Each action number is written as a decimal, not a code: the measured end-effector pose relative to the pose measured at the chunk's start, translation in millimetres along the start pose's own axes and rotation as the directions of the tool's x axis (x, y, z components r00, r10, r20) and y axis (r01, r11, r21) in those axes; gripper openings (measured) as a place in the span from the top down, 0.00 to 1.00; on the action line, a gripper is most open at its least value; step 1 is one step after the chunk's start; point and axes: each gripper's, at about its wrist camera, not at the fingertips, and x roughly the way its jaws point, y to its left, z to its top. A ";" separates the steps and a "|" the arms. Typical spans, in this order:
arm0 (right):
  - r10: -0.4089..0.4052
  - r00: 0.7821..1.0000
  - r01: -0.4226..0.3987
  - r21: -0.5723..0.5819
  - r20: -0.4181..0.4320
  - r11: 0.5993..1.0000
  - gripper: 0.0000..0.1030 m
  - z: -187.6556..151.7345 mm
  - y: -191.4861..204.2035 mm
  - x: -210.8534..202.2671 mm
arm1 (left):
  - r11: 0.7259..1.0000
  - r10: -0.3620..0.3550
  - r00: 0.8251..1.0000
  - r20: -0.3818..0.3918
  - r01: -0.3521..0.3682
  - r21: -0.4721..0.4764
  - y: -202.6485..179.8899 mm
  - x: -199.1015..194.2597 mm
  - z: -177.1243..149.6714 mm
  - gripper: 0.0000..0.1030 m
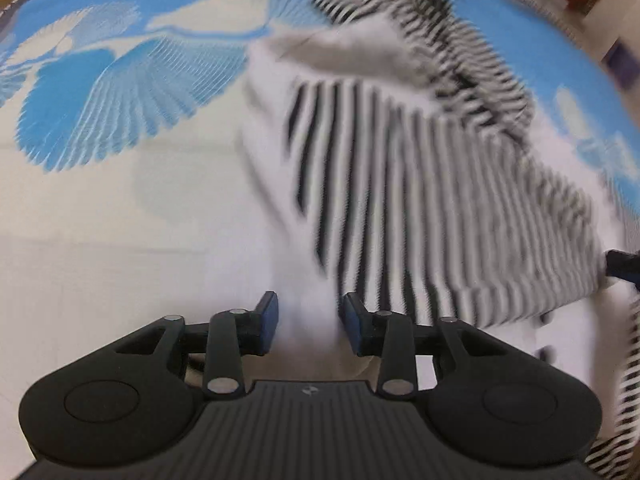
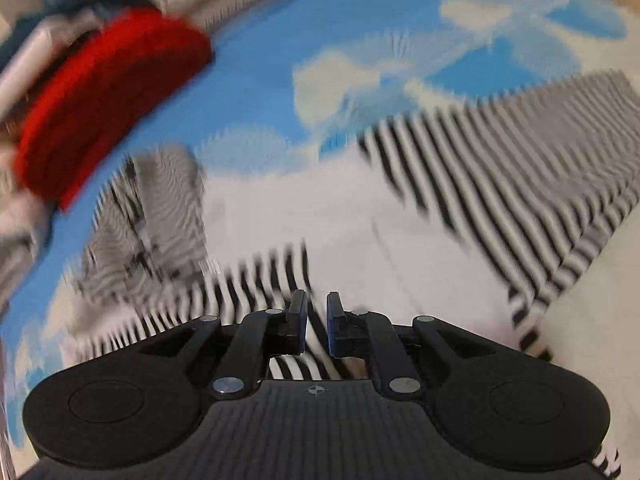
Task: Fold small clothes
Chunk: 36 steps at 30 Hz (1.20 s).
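The left hand-held gripper [image 1: 307,322] pinches the striped shirt's [image 1: 420,184] white edge. The right hand-held gripper [image 2: 317,322] pinches its striped fabric above the blue-patterned sheet [image 2: 260,64].

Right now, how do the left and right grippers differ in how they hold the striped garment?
The left gripper has a wider gap between its fingers, with a plain white part of the striped garment bunched in it; the right gripper is nearly closed on a black-and-white striped edge. Beyond the left lies mostly pale bedsheet; beyond the right, a red cloth. Both views are motion-blurred.
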 end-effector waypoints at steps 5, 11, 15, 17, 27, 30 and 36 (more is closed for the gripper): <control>-0.049 0.998 0.051 0.055 -0.037 0.997 0.88 1.2 -12.6 12.4 | 1.000 -0.019 0.997 0.073 0.017 0.026 -9.7 -22.2 6.7 0.63; -0.036 0.999 0.036 0.028 0.018 0.999 0.84 10.8 -11.1 -4.0 | 0.998 0.009 1.000 0.006 -0.009 0.063 -19.4 -6.6 0.2 0.62; -0.030 0.999 0.029 0.040 0.023 0.999 0.84 16.0 -20.2 -15.4 | 0.999 -0.026 0.997 0.078 0.024 0.036 -22.0 -27.5 7.0 0.61; -0.028 0.999 0.027 0.038 0.039 0.999 0.84 18.0 -21.8 -18.5 | 0.998 -0.050 0.992 0.117 0.045 0.038 -28.3 -38.7 9.3 0.59; -0.058 0.991 0.056 0.016 0.124 0.998 0.84 28.9 -45.9 -40.0 | 0.996 -0.037 0.988 0.152 0.025 0.084 -57.3 -39.6 9.2 0.56; -0.071 0.987 0.066 0.038 0.145 0.997 0.84 36.2 -63.4 -45.5 | 0.996 -0.038 0.986 0.160 0.025 0.085 -58.2 -39.7 9.1 0.56; -0.128 0.971 0.108 0.110 0.201 0.988 0.84 62.9 -117.8 -65.4 | 0.996 -0.036 0.986 0.163 0.022 0.089 -58.6 -41.4 9.6 0.56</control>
